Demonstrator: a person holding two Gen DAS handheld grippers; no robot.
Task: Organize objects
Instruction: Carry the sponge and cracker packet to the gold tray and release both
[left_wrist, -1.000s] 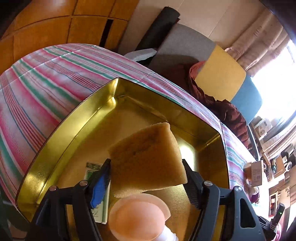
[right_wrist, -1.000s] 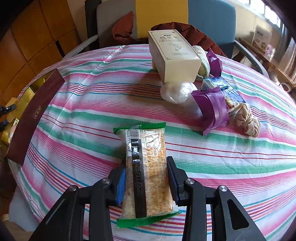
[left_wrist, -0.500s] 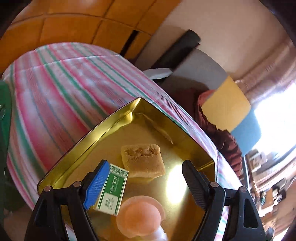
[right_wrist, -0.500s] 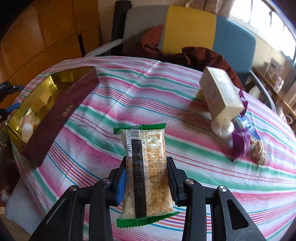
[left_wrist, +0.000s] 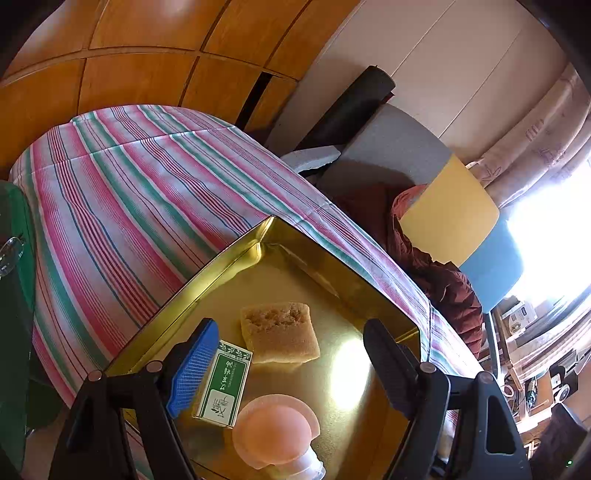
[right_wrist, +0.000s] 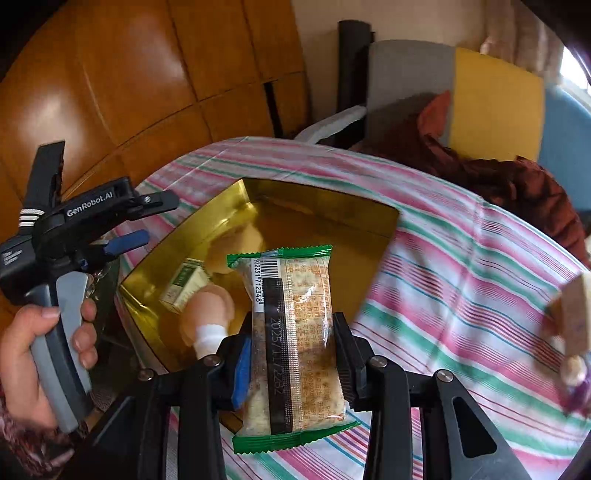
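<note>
Left wrist view: the left tool (left_wrist: 288, 354) hangs above the shiny gold rectangular metal tin (left_wrist: 229, 258) with its fingers spread wide and nothing between them. Inside the tin lie a tan porous sponge block (left_wrist: 279, 332), a small green-and-white cardboard box (left_wrist: 223, 384) and a pale pink round-capped bottle (left_wrist: 275, 432). The tin sits on the bench under a pink, green and white striped cloth (left_wrist: 129, 199), and it looks close to the near edge. The risk here, as I judge it, is that a spread finger dips, catches the tin wall and shoves the tin toward that edge, or knocks the pink bottle over.

Right wrist view: the right tool (right_wrist: 293, 354) pinches a clear cracker packet with green crimped ends (right_wrist: 291, 343), held in the air over the near corner of the tin. The grip sits on the lower half, so the long upper part hangs free. Slippery film could slide out before it is over bare tin floor. Letting go here may land it on the pink bottle or leave it leaning on the rim. The left tool (right_wrist: 136, 221) hovers at the tin's left side, so the two could collide if both move inward.
</note>
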